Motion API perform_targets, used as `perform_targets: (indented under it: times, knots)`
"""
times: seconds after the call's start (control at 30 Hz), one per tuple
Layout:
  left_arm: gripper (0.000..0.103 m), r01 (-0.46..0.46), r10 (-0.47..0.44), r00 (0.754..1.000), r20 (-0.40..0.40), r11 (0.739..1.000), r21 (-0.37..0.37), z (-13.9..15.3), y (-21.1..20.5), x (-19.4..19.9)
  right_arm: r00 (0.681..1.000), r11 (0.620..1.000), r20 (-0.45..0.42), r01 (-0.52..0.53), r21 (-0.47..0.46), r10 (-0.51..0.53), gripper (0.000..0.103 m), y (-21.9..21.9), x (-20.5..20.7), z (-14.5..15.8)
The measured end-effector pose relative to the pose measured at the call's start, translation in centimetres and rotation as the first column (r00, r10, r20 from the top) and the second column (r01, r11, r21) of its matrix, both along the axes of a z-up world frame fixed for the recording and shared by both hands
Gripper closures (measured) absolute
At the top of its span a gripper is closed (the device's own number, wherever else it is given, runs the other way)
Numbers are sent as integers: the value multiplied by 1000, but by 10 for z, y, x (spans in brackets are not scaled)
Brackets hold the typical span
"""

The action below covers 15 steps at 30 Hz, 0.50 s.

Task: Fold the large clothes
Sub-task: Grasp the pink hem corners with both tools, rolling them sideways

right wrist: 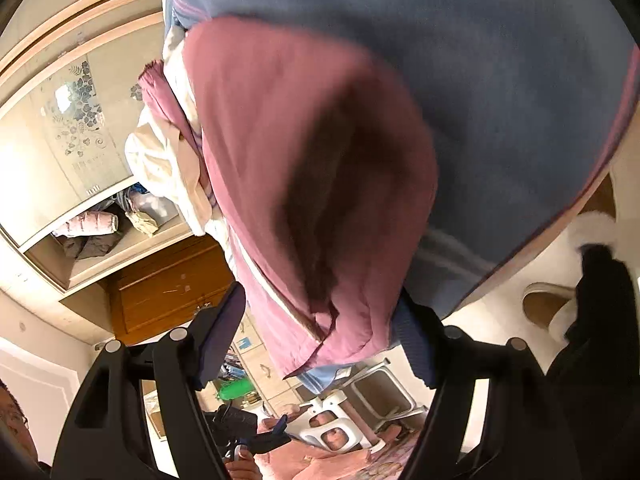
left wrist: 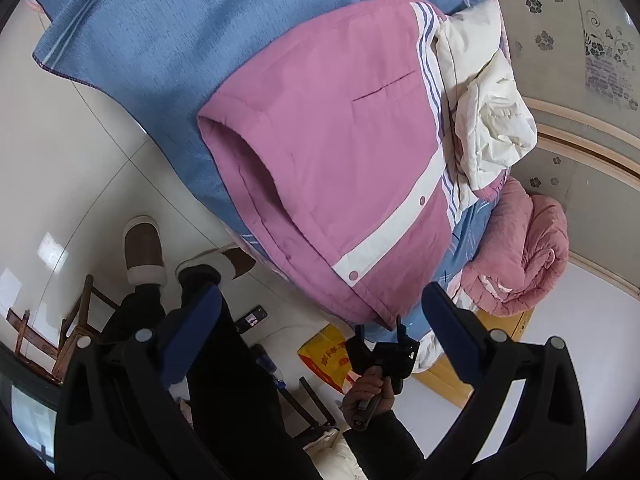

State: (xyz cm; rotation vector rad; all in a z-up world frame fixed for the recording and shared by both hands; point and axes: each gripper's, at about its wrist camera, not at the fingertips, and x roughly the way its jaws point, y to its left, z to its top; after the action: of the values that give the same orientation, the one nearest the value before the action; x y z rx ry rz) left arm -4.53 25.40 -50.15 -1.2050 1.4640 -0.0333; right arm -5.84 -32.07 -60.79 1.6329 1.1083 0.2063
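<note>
Pink jacket with white snap placket and striped trim lies spread on the blue bedsheet, its hem hanging over the bed's edge. A cream garment is bunched against its far side, and a rolled pink quilt sits beyond. Left gripper hovers near the hem, jaws apart and holding nothing. Right gripper has its jaws wide either side of the jacket's hanging corner; whether the pads touch the cloth cannot be told.
</note>
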Motion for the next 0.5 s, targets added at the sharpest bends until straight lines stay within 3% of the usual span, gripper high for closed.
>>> perform_targets:
  times: [0.1, 0.2, 0.37, 0.43, 0.5]
  knots:
    - [2, -3, 3, 1000, 7, 1000, -12, -2, -2, 1, 999, 1000, 33, 16, 22, -17, 28, 15, 19, 3]
    - [2, -23, 24, 1000, 17, 999, -33, -5, -3, 0, 997, 999, 76, -35, 24, 33, 28, 29, 40, 14]
    - [2, -104, 106, 994, 15, 990, -94, -21, -12, -5, 999, 999, 14, -45, -27, 45, 31, 46, 53, 18]
    - [2, -145, 149, 989, 20, 982, -121, -30, -16, -7, 1000, 999, 1, -26, -38, 26, 47, 49, 56, 26]
    - [2, -191, 197, 980, 26, 971, -143, -41, -20, -8, 1000, 999, -20, 0, -32, -1, 84, 48, 53, 38]
